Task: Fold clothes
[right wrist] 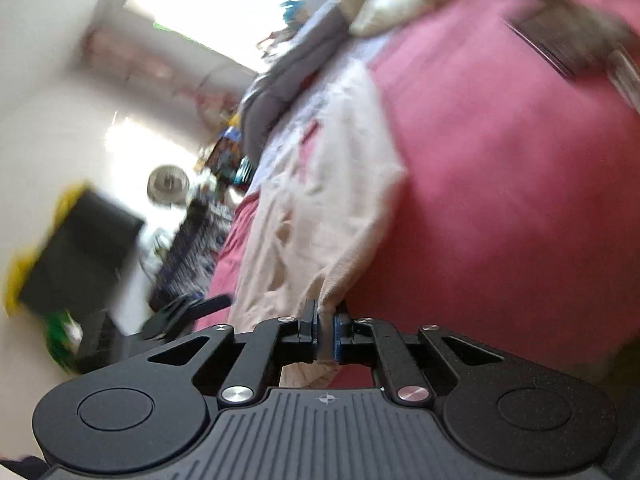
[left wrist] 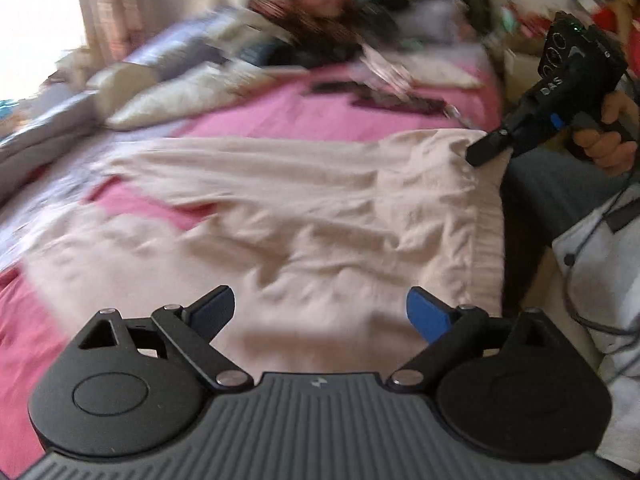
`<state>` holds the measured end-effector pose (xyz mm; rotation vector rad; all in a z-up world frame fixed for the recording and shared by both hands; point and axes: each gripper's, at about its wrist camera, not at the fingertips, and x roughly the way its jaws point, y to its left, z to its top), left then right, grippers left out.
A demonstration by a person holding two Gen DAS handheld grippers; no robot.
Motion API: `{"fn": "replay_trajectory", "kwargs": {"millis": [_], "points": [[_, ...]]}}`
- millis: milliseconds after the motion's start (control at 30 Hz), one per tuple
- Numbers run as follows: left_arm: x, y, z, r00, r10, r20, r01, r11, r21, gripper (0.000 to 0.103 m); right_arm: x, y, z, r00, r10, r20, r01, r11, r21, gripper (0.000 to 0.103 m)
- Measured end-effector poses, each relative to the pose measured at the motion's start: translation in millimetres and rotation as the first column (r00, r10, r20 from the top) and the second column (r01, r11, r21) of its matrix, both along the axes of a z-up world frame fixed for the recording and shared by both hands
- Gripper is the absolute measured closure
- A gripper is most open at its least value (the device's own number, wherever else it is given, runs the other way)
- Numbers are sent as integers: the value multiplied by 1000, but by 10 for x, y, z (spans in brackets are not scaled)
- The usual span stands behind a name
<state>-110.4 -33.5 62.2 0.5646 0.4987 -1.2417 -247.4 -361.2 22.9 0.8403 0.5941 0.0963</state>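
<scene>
A pale beige garment [left wrist: 280, 216] lies spread and wrinkled on a pink bed sheet [left wrist: 320, 120]. My left gripper [left wrist: 320, 312] is open and empty, low over the garment's near edge. My right gripper [left wrist: 486, 146] is shut on the garment's far right corner at the bed's edge. In the right wrist view the right gripper [right wrist: 325, 322] pinches a fold of the beige garment [right wrist: 320, 208], which stretches away over the pink sheet [right wrist: 500, 180]. The left gripper [right wrist: 188, 310] shows at the left of that view.
Pillows [left wrist: 172, 96] and a grey blanket [left wrist: 44, 136] lie at the bed's left. Dark clothes and clutter [left wrist: 340, 28] pile at the head of the bed. A black and yellow box [right wrist: 76, 248] and a fan [right wrist: 168, 184] stand on the floor.
</scene>
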Motion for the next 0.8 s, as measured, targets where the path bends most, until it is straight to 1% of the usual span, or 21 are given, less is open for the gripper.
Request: {"fn": "replay_trajectory", "kwargs": {"millis": [33,67,100,133,167,200,267,333,367,433,467,500,533,567,633,667,700,733,800], "points": [[-47,207,33,999,50,-3,-50,998,-32,8,117,148,172,998,51,22,-49,994,-94,94],[-101,405,50,995,102,-10,-103,993,-57,8,172,277,303,993,108,41,-100,981,-168,94],[-158,598,60,987,156,-19,-157,984,-78,8,279,458,425,983,175,54,-158,959,-236,94],[-215,791,71,977,210,-29,-212,972,-99,8,417,691,531,968,244,56,-215,926,-311,94],[-279,972,68,965,260,-41,-263,958,-114,8,548,954,601,951,306,45,-265,883,-387,94],[-346,1145,59,950,308,-54,-313,941,-126,8,660,1217,626,931,363,25,-314,836,-450,94],[-472,1453,35,917,392,-80,-400,906,-138,8,822,1678,565,891,453,-26,-395,746,-536,94],[-580,1688,21,884,453,-111,-466,870,-159,8,888,1975,419,866,491,-95,-447,675,-587,94],[-617,1770,20,870,473,-137,-491,853,-175,8,892,2061,354,862,492,-119,-456,652,-605,94],[-655,1863,43,852,474,-222,-520,819,-243,6,868,2157,258,868,475,-141,-446,625,-640,92],[-650,1871,62,850,456,-266,-520,807,-280,5,812,2155,247,876,464,-130,-425,619,-660,89],[-610,1808,77,852,432,-298,-513,804,-301,4,724,2129,242,879,461,-119,-412,612,-675,85],[-557,1715,89,854,406,-324,-503,804,-317,4,648,2107,245,880,462,-113,-402,595,-696,74],[-503,1621,102,856,379,-350,-493,804,-333,4,565,2094,236,878,467,-107,-393,573,-720,66],[-396,1433,126,857,324,-400,-473,801,-365,3,468,2117,217,871,481,-102,-378,522,-764,62],[-343,1340,138,857,296,-423,-464,799,-382,3,491,2170,216,867,486,-106,-374,496,-784,62],[-270,1206,143,852,272,-446,-457,803,-382,3,470,2200,196,863,492,-111,-370,467,-803,62],[-202,1061,146,845,267,-463,-455,814,-361,3,429,2220,161,861,495,-119,-365,437,-822,61],[-82,779,150,827,273,-491,-456,836,-304,3,375,2243,115,866,485,-123,-345,400,-849,60]]}}
